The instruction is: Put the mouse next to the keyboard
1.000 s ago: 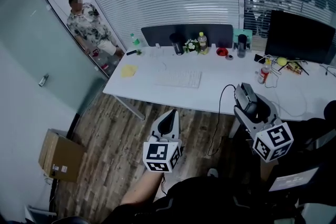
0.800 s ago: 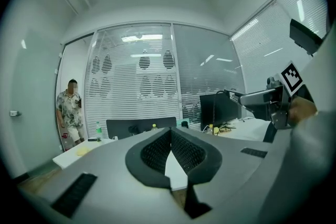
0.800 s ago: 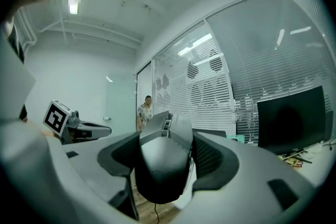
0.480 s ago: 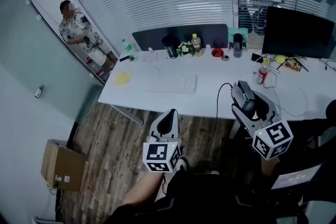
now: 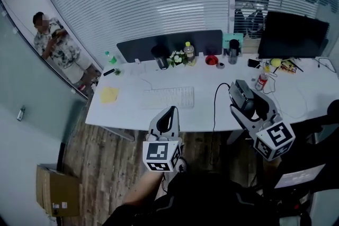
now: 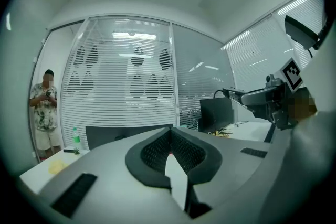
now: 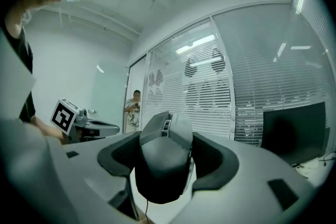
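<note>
Mouse [image 7: 160, 165]: clamped between the pads of the right claw [image 5: 239, 88], held off the table above its near right part, well right of the keyboard.
Right claw: jaws wide apart and pressing on both sides of the mouse.
Left claw [image 5: 171, 110]: jaws together, nothing between them; its tip sits over the table's near edge, just near of the keyboard's right half.
Keyboard [image 5: 168, 98]: white, lying flat and parallel to the near edge, a narrow bare strip between the two.
Table [image 5: 127, 114]: white; the near edge runs left to right under both claws.
Open room: bare tabletop to the right of the keyboard, up to the cable.
Cable [image 5: 214, 108]: black, arcing from the mouse over the table and dropping past the near edge.
Left side: yellow note [image 5: 108, 95] near the table's left end.
Far edge: bottles, cups and a dark monitor [image 5: 294, 34] line it, well apart from the keyboard.
</note>
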Available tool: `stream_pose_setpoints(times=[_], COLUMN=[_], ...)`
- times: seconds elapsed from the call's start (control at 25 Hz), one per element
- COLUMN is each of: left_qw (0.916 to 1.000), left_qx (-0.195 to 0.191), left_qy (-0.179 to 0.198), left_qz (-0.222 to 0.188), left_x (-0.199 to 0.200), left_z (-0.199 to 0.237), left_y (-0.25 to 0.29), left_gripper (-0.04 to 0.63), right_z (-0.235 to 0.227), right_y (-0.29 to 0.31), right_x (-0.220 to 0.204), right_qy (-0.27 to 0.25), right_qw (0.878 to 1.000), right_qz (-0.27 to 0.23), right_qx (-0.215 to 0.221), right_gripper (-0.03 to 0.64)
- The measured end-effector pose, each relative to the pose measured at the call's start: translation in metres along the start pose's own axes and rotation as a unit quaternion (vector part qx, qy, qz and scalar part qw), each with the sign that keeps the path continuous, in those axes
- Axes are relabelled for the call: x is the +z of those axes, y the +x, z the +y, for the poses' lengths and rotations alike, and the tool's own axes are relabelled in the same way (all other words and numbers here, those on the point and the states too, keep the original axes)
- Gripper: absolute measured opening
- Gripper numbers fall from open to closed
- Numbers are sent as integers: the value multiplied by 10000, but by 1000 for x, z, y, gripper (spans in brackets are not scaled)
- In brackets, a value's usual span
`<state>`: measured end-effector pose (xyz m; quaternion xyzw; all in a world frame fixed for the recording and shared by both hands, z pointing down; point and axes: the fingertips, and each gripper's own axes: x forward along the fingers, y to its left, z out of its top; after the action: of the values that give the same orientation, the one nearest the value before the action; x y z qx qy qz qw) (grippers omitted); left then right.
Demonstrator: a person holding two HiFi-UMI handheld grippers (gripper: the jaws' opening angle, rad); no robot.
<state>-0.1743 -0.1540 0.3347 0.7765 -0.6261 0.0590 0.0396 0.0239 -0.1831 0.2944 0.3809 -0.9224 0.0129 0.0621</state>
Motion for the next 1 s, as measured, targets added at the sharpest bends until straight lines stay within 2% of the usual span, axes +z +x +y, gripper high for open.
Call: stream_pose_setpoints(times=[0.12, 0.36, 0.68, 1.0], left_qw=[9998, 9989, 9975, 9963], left_qx=[-168, -264, -602, -802], left_qy=[66, 184, 61, -21], left_qz=[-82, -333, -367, -300], left_x=[1, -1, 1, -6], left_z=[12, 22, 90, 125], left_y=[19, 36, 67, 87], left_gripper=[29, 29, 29, 29], right_z=[-2, -7, 18, 32], right_y=[18, 29, 96, 134], right_x=[-1, -13, 1, 7], right_qy=[21, -16, -42, 6], right_qw=[9999, 9992, 9988, 9985], right_qz=[-95, -357, -148, -66], right_qx=[-75, -185, -464, -543], right_gripper=[295, 295, 295, 295])
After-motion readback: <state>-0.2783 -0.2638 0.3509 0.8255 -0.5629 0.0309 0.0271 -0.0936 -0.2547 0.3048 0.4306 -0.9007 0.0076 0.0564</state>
